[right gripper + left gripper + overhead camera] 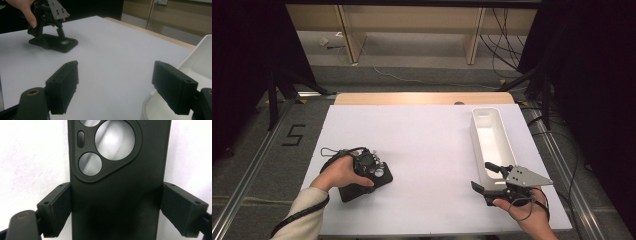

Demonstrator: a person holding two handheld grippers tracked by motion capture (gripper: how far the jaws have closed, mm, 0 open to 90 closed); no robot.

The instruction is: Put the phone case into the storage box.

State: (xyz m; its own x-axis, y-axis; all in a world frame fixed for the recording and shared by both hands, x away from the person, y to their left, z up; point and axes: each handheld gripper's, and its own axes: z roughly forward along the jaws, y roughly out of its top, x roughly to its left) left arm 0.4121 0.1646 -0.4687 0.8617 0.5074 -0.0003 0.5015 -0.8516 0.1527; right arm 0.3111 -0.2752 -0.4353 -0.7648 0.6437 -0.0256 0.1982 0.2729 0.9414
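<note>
On the tabletop [427, 145] near-left, left claw [116, 207] pinches the phone case [117, 182] sides; we think contact looks thin, so lifting may slip. Right claw [120, 87] released beside white tray [492, 135].

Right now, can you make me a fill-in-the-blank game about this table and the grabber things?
1. The left gripper has its jaws on either side of a black phone ____.
2. The long tray near the right gripper is the colour ____.
3. Nothing sits between the right gripper's jaws, so they are ____.

Missing words: case; white; open
</note>
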